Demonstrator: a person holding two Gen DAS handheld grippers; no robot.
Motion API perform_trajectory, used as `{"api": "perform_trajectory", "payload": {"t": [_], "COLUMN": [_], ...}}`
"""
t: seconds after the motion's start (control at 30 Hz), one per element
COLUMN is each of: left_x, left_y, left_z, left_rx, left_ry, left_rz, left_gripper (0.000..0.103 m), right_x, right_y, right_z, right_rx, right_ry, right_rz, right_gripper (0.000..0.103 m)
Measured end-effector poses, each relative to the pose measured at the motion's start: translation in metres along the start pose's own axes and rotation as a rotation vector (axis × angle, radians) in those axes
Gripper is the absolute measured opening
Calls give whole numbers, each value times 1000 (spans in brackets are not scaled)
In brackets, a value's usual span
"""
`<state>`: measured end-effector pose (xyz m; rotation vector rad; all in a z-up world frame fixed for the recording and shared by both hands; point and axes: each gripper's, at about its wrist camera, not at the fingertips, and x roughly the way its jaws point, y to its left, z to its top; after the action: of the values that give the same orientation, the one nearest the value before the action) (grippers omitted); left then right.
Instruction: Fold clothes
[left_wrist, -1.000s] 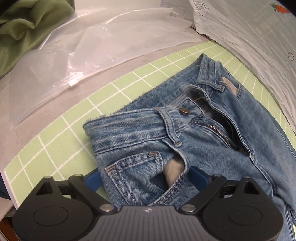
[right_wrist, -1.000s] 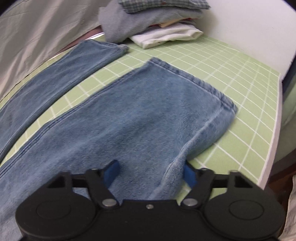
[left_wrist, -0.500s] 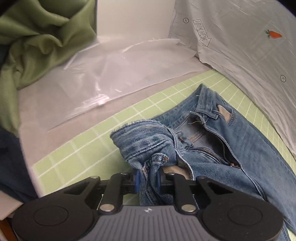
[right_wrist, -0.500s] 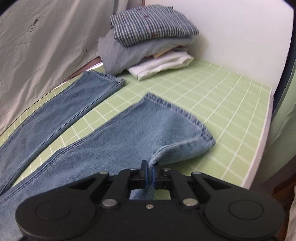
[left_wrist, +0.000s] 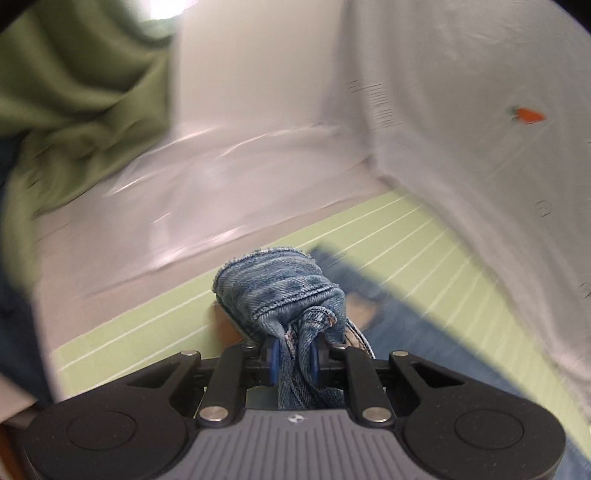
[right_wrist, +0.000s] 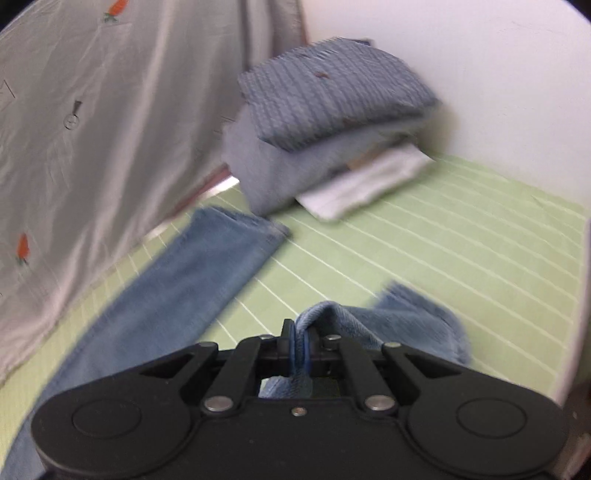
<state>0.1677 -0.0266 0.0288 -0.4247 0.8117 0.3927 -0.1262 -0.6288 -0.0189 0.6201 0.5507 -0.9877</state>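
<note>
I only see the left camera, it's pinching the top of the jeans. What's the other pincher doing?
Observer: The right gripper is shut on the jeans too, at a leg's hem end.
Operator: Where's the other leg?
Observer: It lies flat on the green mat, stretched toward the far end.
Operator: Anything else down there?
Observer: A stack of folded clothes sits by the white wall, a checked shirt on top.

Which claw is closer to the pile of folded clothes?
The right claw. It pinches a leg of the blue denim jeans, with the folded clothes pile ahead on the green grid mat. The left claw grips the waistband end, no pile in its view.
</note>
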Motion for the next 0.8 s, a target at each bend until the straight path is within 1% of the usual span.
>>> {"api": "perform_trajectory", "payload": {"t": [0.07,0.1,0.13,0.17,0.2,0.23,0.27,0.3,0.33,0.37,0.4,0.43,0.53,0.63,0.7,0.77,0.8], "left_x": [28,47,66,84,102,118,128,132,134,133,132,132,133,135,135,134,134], "left_y": [-37,-50,-64,-77,-87,-98,-107,-112,-116,-117,-117,-118,-109,-99,-95,-91,-89], "left_z": [16,25,35,44,50,56,56,53,49,42,34,26,3,-14,-21,-27,-28], "left_rx": [6,0,-7,-11,-7,-4,0,4,14,40,65,95,189,222,240,258,266], "left_ry": [-21,-18,-15,-6,19,44,63,64,62,50,39,33,83,142,153,162,159], "left_rz": [-27,-30,-33,-32,-20,-9,-2,-14,-23,-23,-23,-20,15,24,38,51,52], "left_gripper": [18,18,20,25,28,32,39,45,56,67,70,72,73,73,74,79,80], "right_x": [35,56,77,100,122,143,158,170,177,180,182,183,185,185,184,183,183], "right_y": [41,63,85,112,138,162,181,196,205,207,207,204,184,155,135,115,107], "right_z": [31,45,60,74,84,91,95,97,97,93,87,80,53,29,20,13,11], "right_rx": [-72,-107,-141,-188,-234,-276,-307,-333,-350,-360,-369,-378,-415,-431,-391,-344,-316], "right_ry": [-23,-27,-30,-24,-21,-24,-18,-8,-6,-4,0,10,52,98,119,139,146], "right_rz": [36,47,59,72,74,70,63,55,57,62,66,55,-15,-94,-127,-161,-173], "right_gripper": [5,5,5,6,12,20,42,57,61,65,70,71,72,72,74,78,79]}}
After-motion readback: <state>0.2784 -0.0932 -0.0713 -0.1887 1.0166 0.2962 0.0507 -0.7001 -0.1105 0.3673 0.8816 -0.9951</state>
